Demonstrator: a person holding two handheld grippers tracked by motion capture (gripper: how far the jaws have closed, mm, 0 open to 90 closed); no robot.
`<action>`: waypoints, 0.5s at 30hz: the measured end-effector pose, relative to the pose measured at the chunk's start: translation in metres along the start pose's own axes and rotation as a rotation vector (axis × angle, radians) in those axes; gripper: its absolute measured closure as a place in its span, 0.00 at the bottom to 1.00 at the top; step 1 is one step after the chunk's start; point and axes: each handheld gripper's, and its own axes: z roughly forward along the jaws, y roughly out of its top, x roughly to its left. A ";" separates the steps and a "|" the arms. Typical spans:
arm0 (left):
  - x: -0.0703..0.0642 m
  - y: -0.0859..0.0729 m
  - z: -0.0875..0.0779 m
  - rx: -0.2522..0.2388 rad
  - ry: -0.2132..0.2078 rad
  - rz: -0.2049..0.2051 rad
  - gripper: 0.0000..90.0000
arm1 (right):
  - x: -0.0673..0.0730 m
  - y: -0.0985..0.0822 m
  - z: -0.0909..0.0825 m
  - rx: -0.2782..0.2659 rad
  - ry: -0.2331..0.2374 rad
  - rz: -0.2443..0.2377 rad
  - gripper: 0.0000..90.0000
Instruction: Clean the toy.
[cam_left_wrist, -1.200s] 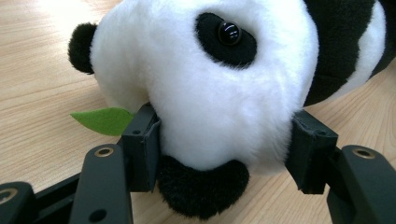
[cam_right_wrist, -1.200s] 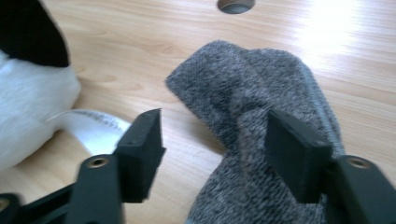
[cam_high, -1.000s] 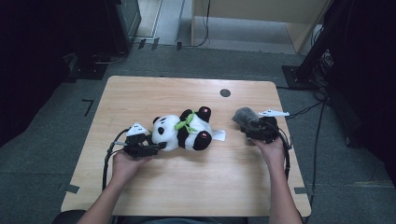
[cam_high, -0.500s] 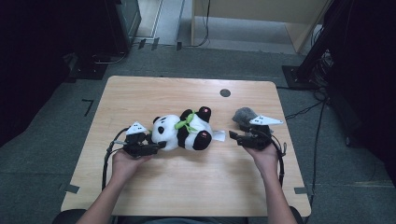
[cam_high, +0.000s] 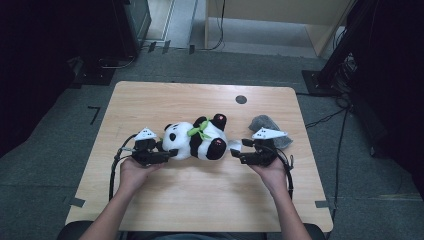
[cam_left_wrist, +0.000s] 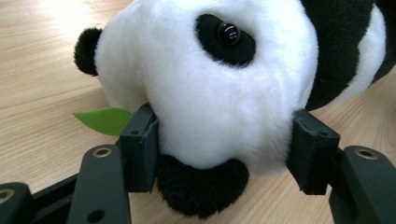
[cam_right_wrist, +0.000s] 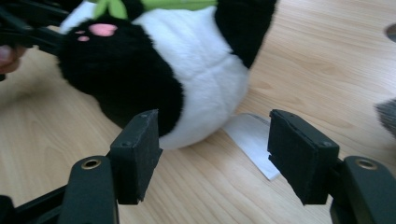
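Two grippers on one plush panda (cam_high: 196, 140), which lies on its side mid-tabletop (cam_high: 200, 200). Left gripper (cam_high: 167, 153) has its fingers (cam_left_wrist: 140, 149) squeezed onto the panda's head. Right gripper (cam_high: 235, 153) sits just off the panda's bottom, fingers (cam_right_wrist: 135, 158) apart and just been opening, nothing pinched, white tag (cam_right_wrist: 254, 135) between them. Grey cloth (cam_high: 267, 125) lies behind it.

Right gripper (cam_right_wrist: 212, 156) with its 2 jaws just opening, nothing between them, plush panda (cam_right_wrist: 163, 70) just beyond, white tag (cam_right_wrist: 254, 140) on wooden table (cam_right_wrist: 327, 60)
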 end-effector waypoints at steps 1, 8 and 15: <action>0.000 0.000 0.000 0.000 0.000 0.000 0.41 | 0.002 0.000 0.002 -0.006 0.029 0.002 0.38; 0.000 0.000 0.000 -0.004 0.001 -0.001 0.41 | 0.009 0.001 0.009 -0.022 0.073 -0.030 0.35; -0.001 0.001 0.001 -0.005 0.003 -0.003 0.41 | 0.018 0.002 0.019 -0.004 0.067 -0.049 0.29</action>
